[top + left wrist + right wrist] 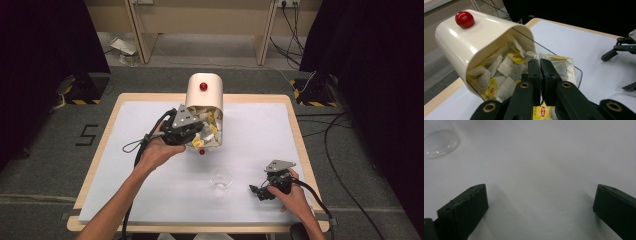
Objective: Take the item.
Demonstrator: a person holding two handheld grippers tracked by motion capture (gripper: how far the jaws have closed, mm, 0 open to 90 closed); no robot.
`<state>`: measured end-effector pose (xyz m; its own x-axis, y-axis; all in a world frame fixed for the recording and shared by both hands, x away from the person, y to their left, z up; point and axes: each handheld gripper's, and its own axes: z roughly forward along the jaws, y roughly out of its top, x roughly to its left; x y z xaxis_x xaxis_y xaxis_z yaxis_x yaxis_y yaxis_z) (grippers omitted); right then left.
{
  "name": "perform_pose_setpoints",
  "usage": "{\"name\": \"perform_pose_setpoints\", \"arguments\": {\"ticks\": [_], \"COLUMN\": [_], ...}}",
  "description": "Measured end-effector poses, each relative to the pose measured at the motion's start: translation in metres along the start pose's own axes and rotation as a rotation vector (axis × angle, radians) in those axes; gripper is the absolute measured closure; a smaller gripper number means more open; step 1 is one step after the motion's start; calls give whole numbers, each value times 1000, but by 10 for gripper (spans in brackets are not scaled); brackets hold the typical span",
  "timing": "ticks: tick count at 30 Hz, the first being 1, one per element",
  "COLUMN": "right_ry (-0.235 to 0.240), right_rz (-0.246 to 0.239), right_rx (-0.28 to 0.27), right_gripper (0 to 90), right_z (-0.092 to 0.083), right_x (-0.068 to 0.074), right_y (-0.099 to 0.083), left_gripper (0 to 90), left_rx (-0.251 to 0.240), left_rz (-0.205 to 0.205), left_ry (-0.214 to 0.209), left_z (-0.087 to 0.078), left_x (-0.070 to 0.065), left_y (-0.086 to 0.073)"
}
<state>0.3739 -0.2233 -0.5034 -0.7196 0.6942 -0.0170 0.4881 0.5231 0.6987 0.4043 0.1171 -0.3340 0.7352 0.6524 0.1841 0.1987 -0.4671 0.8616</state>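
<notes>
A cream canister (204, 95) (461, 45) with a red knob (464, 19) lies tilted on its side at the back middle of the table. Its clear lid (574, 72) hangs open, and many white tea bags (506, 67) with yellow tags spill from the mouth. My left gripper (192, 135) (540, 67) is at that mouth with its jaws pressed together. A thin string runs down between them to a yellow tag (541, 111), so they pinch a tea bag by its string. My right gripper (262, 191) (540, 207) rests on the table at the front right, jaws wide apart with nothing between them.
A clear glass cup (221, 181) (439, 142) stands on the white mat (150, 190) between the two hands. A second red knob (201, 151) sits on the lid's lower edge. Cables run over the floor to the right of the table.
</notes>
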Motion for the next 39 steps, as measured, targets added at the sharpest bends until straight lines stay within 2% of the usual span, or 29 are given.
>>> {"name": "perform_pose_setpoints", "arguments": {"ticks": [7, 14, 25, 39], "right_ry": [0, 0, 0, -1], "right_rz": [-1, -1, -3, -3], "right_rx": [0, -1, -1, -1], "right_gripper": [4, 3, 4, 4], "right_z": [0, 0, 0, 0], "right_x": [0, 0, 0, 0], "right_y": [0, 0, 0, 0], "left_gripper": [860, 859, 859, 859], "left_rx": [-22, -38, -55, -55], "left_rz": [2, -21, -31, -2], "left_ry": [-38, -68, -105, -149], "left_z": [-9, -10, -11, -16], "left_x": [-12, -17, -31, -54], "left_y": [-7, -12, -22, -34]}}
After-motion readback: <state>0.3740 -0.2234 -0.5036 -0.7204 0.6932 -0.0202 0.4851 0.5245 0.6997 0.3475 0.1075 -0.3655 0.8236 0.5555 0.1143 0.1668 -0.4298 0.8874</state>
